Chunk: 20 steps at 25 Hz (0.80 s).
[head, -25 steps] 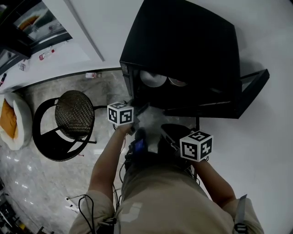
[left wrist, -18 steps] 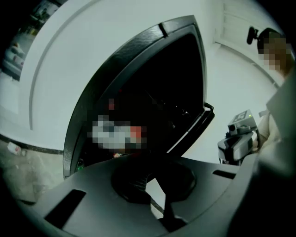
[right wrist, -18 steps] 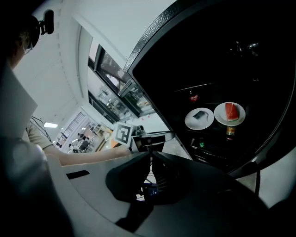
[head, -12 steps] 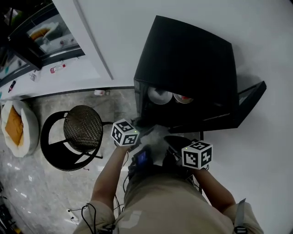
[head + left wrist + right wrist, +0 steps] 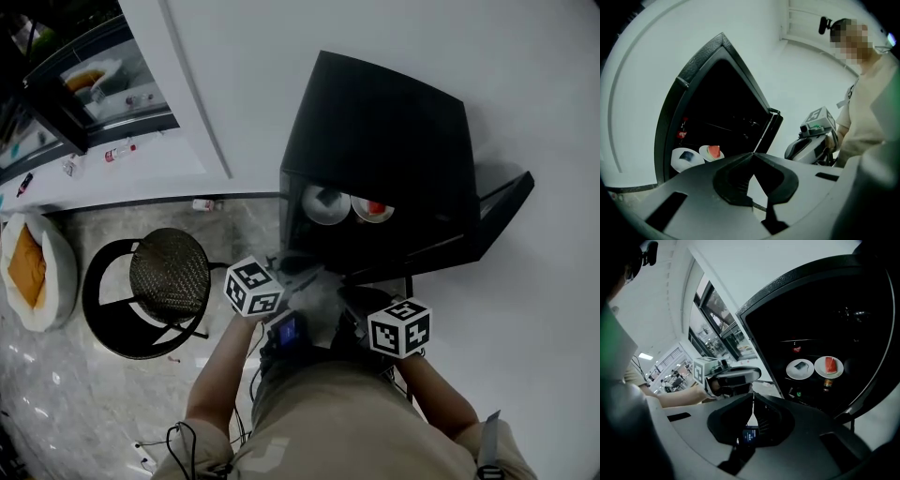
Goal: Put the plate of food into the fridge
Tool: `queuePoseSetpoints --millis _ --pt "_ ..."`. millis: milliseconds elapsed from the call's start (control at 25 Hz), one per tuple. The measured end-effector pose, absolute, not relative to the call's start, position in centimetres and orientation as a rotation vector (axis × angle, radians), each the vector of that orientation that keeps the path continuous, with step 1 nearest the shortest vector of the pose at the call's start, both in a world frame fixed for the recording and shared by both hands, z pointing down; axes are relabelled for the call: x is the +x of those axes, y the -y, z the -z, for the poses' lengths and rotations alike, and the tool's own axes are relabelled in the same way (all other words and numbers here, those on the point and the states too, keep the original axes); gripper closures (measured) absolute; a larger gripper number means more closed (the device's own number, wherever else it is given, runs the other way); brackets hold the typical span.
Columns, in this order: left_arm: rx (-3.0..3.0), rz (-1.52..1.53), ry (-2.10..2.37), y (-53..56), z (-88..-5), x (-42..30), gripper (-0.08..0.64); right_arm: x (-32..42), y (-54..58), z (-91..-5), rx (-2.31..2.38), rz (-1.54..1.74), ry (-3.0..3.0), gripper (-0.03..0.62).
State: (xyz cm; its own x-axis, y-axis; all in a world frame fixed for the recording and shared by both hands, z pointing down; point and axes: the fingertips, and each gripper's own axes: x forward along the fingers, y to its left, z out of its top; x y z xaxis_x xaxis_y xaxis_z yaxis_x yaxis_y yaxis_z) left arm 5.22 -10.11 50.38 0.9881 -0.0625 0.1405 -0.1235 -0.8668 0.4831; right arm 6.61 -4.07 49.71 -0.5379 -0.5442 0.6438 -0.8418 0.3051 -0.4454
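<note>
Inside the fridge [image 5: 384, 131], food plate [image 5: 819, 368] sits beyond left gripper [image 5: 753, 154] and right gripper [image 5: 753, 395].

2 plates [image 5: 327, 204] sit side by side in the fridge [image 5: 394, 122].

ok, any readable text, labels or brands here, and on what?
No legible text anywhere.
Bottle in the fridge: red label, too blurred to read.
Small lit screen: too small to read.
Marker cubes: black-and-white square patterns only, no letters.
</note>
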Motion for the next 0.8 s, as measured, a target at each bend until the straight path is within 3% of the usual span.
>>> queuePoseSetpoints --millis 480,800 --pt "2.669 -0.033 0.245 8.3 -46.1 4.7 0.551 7.4 3.4 -48.5 1.271 -1.122 2.273 0.565" --pt "2.790 -0.192 0.313 5.7 -44.1 7.2 0.551 9.7 2.2 -47.2 1.250 -1.105 2.357 0.565"
